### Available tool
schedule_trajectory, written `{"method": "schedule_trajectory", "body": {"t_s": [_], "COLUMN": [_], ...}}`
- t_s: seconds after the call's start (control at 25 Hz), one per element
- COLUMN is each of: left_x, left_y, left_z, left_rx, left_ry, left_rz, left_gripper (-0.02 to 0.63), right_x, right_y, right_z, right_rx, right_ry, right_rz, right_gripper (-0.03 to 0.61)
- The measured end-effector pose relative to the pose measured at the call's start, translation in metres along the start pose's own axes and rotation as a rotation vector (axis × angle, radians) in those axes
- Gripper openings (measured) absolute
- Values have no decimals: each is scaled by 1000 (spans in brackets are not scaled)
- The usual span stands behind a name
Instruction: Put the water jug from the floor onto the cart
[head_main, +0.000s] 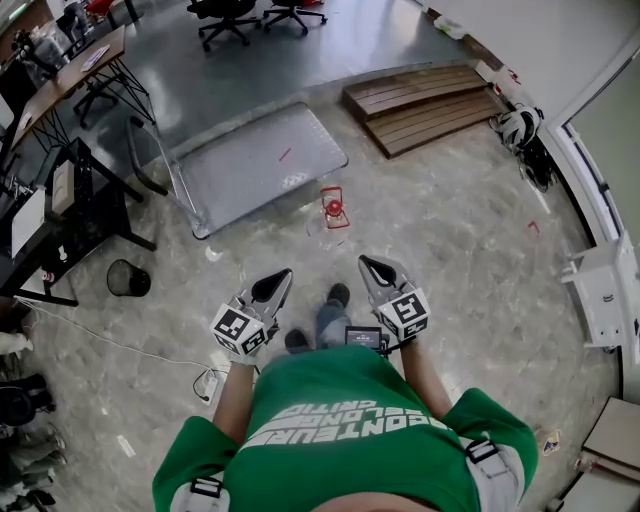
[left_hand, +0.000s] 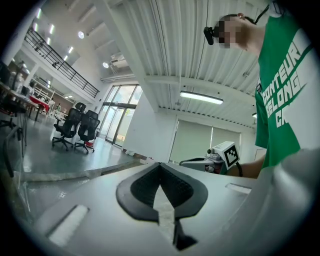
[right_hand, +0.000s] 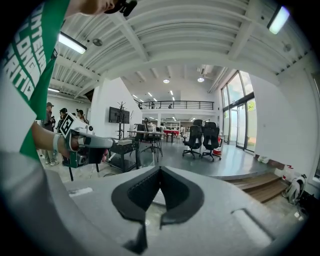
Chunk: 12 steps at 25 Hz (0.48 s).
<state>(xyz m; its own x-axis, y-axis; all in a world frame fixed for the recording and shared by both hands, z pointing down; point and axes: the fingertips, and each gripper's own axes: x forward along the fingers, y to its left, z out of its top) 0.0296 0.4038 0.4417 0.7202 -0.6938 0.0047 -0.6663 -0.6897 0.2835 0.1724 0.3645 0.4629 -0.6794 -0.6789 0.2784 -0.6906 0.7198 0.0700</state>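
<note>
Viewed steeply from above, the task was seen at its very start: nothing had yet been lifted. The water jug (head_main: 333, 208), a clear container with a red top, was standing on the marbled floor (head_main: 470, 260), just off the near corner of the cart (head_main: 250, 160), close to it though whether the two touched could not be told. The cart, a low grey platform with a push handle at its left end, carried nothing. Everything was judged to be left to do: the jug reached, gripped, raised and set down on the platform. The left gripper (head_main: 275, 285) and the right gripper (head_main: 372, 266) were held side by side in front of a person in a green shirt, both short of the jug and apart from it. In the left gripper view its dark fingers (left_hand: 139, 187) were seen pressed together at the tips with nothing between them. In the right gripper view the fingers (right_hand: 180, 192) were likewise closed tip to tip and empty. A wooden ramp (head_main: 425, 105) and office chairs (head_main: 225, 15) were seen further off.
</note>
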Motion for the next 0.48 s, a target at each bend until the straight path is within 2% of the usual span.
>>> {"method": "schedule_trajectory", "body": {"t_s": [0.48], "left_x": [55], "left_y": [21], "left_z": [9], "left_rx": [-2], "left_ry": [30], "left_rz": [-10], "left_gripper": [15], "right_x": [26], "right_y": [-52], "right_z": [7], "right_rx": [2], "right_ry": [3], "right_rz": [1], "right_gripper": [-8]}}
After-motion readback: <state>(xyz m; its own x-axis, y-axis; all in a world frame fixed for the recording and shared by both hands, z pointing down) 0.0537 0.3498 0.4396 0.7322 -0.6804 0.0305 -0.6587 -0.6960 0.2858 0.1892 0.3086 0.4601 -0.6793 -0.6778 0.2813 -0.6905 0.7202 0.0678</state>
